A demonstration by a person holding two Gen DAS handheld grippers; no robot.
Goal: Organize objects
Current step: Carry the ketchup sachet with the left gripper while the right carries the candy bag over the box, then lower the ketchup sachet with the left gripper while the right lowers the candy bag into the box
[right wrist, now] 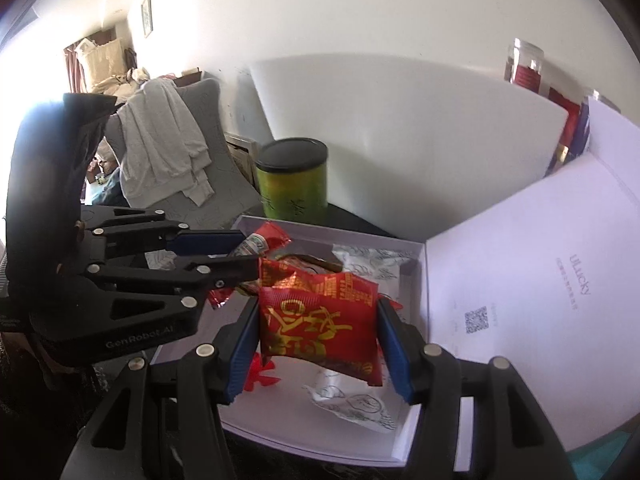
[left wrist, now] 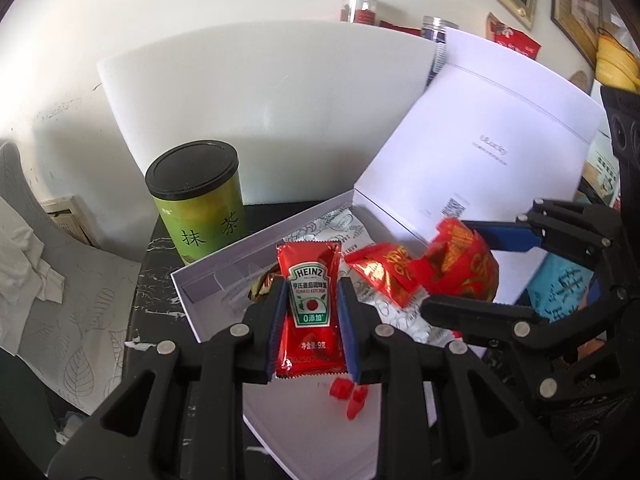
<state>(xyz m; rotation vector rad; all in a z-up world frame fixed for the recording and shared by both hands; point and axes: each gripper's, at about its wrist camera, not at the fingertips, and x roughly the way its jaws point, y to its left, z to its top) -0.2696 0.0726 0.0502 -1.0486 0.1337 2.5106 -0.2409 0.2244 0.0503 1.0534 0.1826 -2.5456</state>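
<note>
1. Dark marbled surface (left wrist: 160, 256) carries an open white box (left wrist: 208, 280), its lid (left wrist: 500, 128) tilted back on the right against a pale wall.
2. Nearest, the left gripper (left wrist: 312, 320) is clenched on a ketchup sachet (left wrist: 310, 304), held upright with its long axis running along the fingers, over the near left part of the box.
3. Beside it, the right gripper (right wrist: 320, 340) is grasping a red snack bag (right wrist: 320, 328) across its width; the bag is puffy and hangs above the middle of the box.
4. The relation that counts: both held things sit over the box, so each release looks like a drop straight down. I judge the left gripper nearer the free floor by the left wall.
5. Below them lie small red pieces (left wrist: 350, 396), a white printed packet (right wrist: 356, 404) and another red packet (left wrist: 380, 276), which crowd the middle.
6. The two grippers are close together, so they could bump.
7. Farther back, a green tea tin (left wrist: 196, 200) stands just outside the box's far left corner, before a white panel (left wrist: 280, 112).
8. Jars (left wrist: 358, 6) sit behind the panel.
</note>
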